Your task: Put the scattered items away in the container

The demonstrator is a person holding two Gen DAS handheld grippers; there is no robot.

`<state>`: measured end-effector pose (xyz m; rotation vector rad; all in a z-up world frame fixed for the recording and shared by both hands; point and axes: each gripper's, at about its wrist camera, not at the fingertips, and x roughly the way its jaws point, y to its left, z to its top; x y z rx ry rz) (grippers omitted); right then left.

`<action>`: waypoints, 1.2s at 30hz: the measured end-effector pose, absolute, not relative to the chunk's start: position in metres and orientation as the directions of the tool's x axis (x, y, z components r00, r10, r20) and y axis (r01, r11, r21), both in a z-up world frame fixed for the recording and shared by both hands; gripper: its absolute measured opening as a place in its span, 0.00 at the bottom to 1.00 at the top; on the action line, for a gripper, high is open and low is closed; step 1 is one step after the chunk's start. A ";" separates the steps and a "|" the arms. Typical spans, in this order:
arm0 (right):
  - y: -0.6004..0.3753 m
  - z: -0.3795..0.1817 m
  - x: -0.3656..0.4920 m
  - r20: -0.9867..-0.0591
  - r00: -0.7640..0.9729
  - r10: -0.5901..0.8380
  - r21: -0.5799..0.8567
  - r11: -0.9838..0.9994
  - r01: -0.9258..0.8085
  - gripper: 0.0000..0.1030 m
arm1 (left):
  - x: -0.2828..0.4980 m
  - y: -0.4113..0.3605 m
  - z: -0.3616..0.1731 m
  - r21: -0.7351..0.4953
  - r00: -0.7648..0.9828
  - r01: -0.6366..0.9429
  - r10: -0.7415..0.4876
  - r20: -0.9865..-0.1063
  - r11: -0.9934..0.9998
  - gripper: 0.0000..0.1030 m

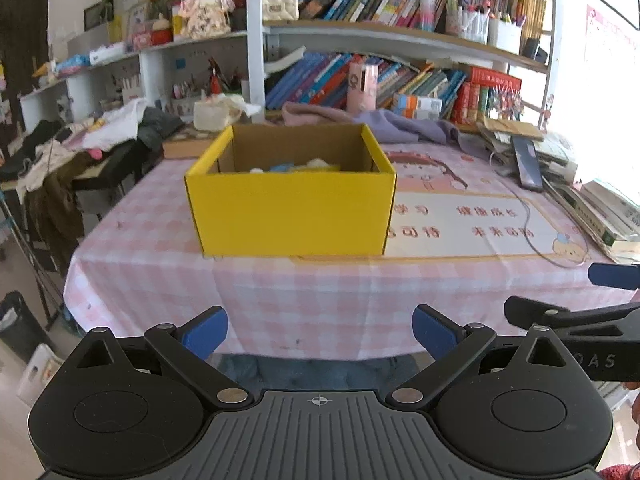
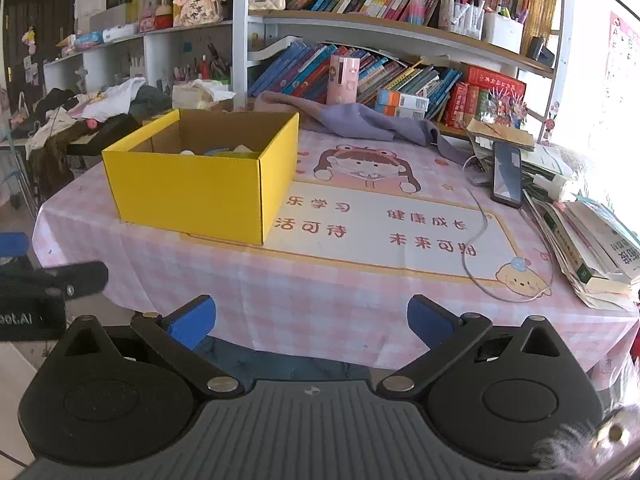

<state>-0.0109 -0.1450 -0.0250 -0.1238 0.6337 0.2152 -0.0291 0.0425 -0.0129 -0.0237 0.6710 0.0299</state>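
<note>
A yellow cardboard box (image 1: 290, 208) stands open on the pink checked tablecloth (image 1: 320, 300); it also shows in the right wrist view (image 2: 192, 196). Several small items (image 1: 296, 167) lie inside it, white and blue ones just showing over the rim. My left gripper (image 1: 320, 334) is open and empty, held back at the table's near edge in front of the box. My right gripper (image 2: 311, 326) is open and empty, also at the near edge, to the right of the box. The right gripper's fingers (image 1: 612, 276) show at the right edge of the left wrist view.
A phone (image 2: 507, 174) with a white cable (image 2: 476, 240) lies on the table's right side beside stacked books and papers (image 2: 592, 236). A purple cloth (image 2: 368, 120) lies behind the box. Bookshelves (image 2: 400, 20) stand at the back. A clothes pile (image 1: 80, 140) sits to the left.
</note>
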 end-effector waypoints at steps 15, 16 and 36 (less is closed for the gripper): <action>-0.156 -0.030 -0.007 -0.639 0.757 0.134 -0.037 0.978 -0.205 1.00 | -0.017 0.032 -0.024 -0.007 0.731 -0.022 0.011 -0.683 1.000 0.98; -0.157 -0.030 -0.007 -0.641 0.756 0.133 -0.037 0.979 -0.203 1.00 | -0.016 0.031 -0.024 -0.008 0.729 -0.020 0.009 -0.684 1.000 0.98; -0.162 -0.033 -0.006 -0.654 0.748 0.116 -0.034 0.983 -0.181 1.00 | -0.010 0.023 -0.022 -0.002 0.734 0.007 -0.006 -0.680 1.000 1.00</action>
